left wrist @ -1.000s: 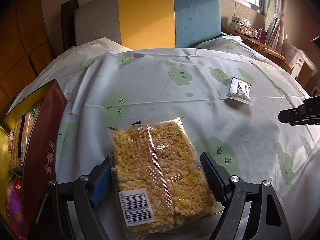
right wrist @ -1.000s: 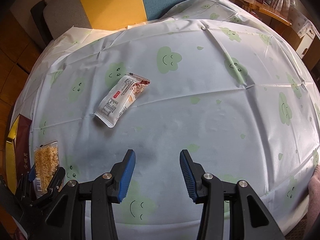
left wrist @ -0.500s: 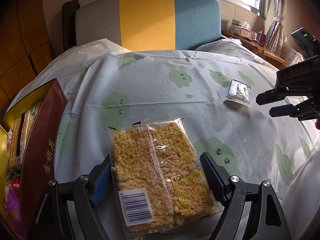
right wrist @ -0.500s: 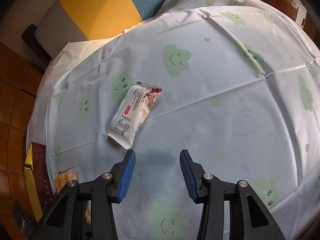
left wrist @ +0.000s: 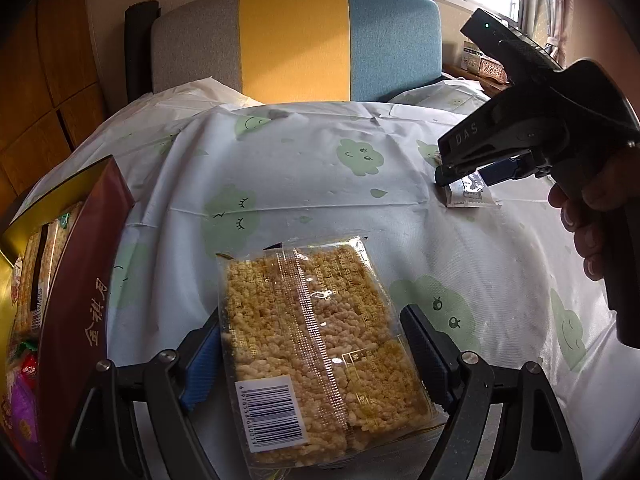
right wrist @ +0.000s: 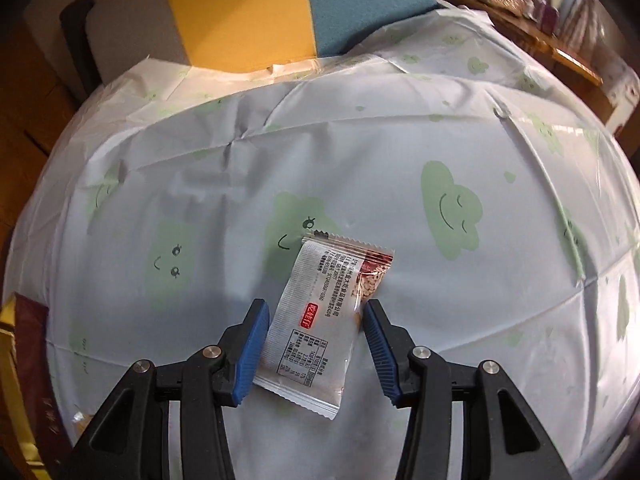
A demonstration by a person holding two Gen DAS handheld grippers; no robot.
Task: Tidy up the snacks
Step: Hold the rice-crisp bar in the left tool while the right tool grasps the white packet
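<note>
right gripper (right wrist: 314,344): jaws half open, straddling white sachet (right wrist: 320,320) mid-desk, not pinching | sachet: light, slick, crushable; grip long edges | left gripper (left wrist: 314,356): wide, around rice-cracker pack (left wrist: 320,344), grip unclear

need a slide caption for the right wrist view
Right gripper open astride a small silver snack packet lying on the cloud-print tablecloth, pads not yet pressing it.

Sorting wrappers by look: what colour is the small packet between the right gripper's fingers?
Silvery white, red-brown at one end, seen best in the right wrist view: small packet.
</note>
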